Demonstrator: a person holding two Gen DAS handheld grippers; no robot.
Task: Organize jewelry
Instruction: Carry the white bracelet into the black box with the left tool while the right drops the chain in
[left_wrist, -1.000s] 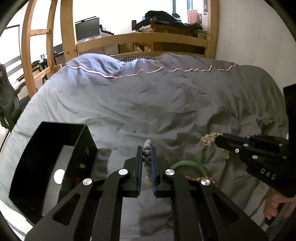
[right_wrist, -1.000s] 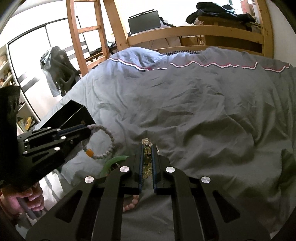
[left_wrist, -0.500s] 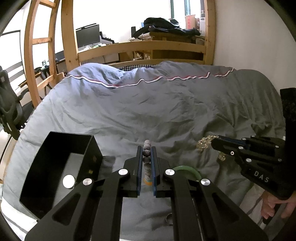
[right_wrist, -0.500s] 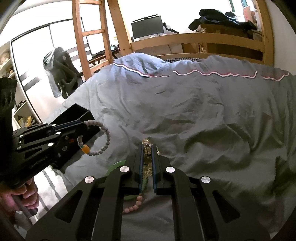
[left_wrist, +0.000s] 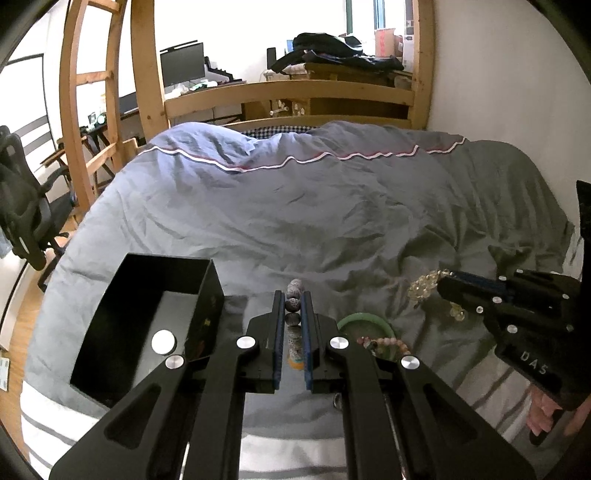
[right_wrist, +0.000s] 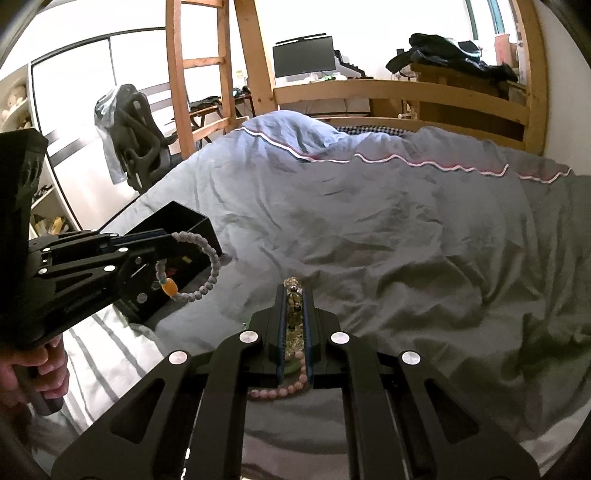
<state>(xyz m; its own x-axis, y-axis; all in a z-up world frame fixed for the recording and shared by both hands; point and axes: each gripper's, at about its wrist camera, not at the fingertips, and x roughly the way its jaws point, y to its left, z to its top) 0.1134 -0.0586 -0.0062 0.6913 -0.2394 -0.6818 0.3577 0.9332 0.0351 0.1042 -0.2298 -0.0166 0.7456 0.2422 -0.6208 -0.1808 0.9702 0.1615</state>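
My left gripper (left_wrist: 293, 295) is shut on a grey bead bracelet (left_wrist: 294, 295) with one orange bead; in the right wrist view the bracelet (right_wrist: 210, 258) hangs from it beside the open black box (right_wrist: 184, 221). The black box (left_wrist: 122, 302) sits left of this gripper on the bed. My right gripper (right_wrist: 294, 291) is shut on a clear yellowish crystal bracelet (right_wrist: 293, 314), seen at right in the left wrist view (left_wrist: 424, 286). A green bangle (left_wrist: 364, 321) and a pink bead bracelet (left_wrist: 384, 343) lie on the duvet between the grippers.
The grey duvet (left_wrist: 314, 206) covers the bed. A wooden bed frame and ladder (left_wrist: 147, 74) stand behind. An office chair (right_wrist: 129, 129) is at the left. A white wall (left_wrist: 517, 92) borders the right side.
Both grippers rose and drew back with their bracelets. The left gripper's bracelet now hangs nearer the black box. The pink bracelet has come into view by the green bangle.
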